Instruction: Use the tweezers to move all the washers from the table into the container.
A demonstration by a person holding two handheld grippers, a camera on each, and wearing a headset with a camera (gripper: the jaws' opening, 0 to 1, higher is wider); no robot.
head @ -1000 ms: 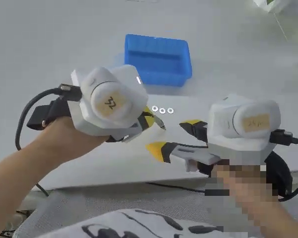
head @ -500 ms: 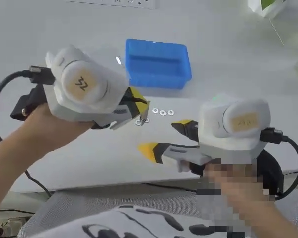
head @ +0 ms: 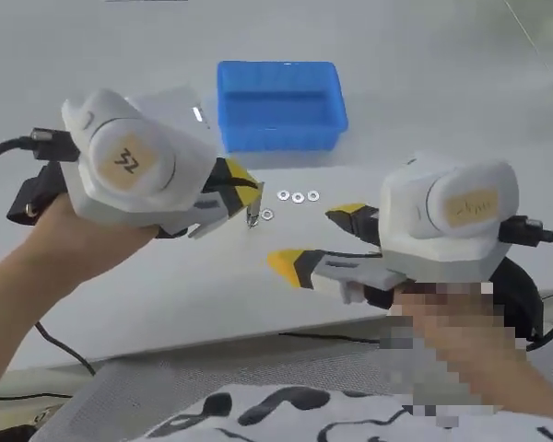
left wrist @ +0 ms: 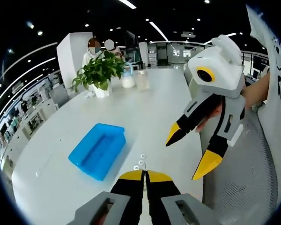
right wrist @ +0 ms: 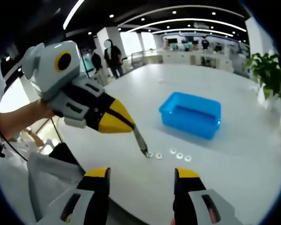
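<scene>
Several small silver washers (head: 299, 197) lie in a row on the white table (head: 166, 276), in front of the blue container (head: 281, 103). My left gripper (head: 253, 189) is shut on thin metal tweezers (head: 251, 210). The tweezers point down, with their tip right beside the leftmost washer (head: 266, 215). The right gripper view shows that tip (right wrist: 145, 152) next to the same washer (right wrist: 151, 154), with the container (right wrist: 192, 115) behind. My right gripper (head: 306, 238) hovers open and holds nothing, nearer me than the washers. In the left gripper view the washers (left wrist: 140, 162) lie just past the shut jaws.
The table's front edge (head: 258, 341) runs below the grippers, with a grey mesh chair seat (head: 166, 387) beneath it. Black cables trail from both grippers. A potted plant (left wrist: 99, 72) and jars stand far off on the table.
My left gripper has swung left and tipped down, bringing the tweezers tip beside the leftmost washer. The right gripper has stayed open in about the same place.
</scene>
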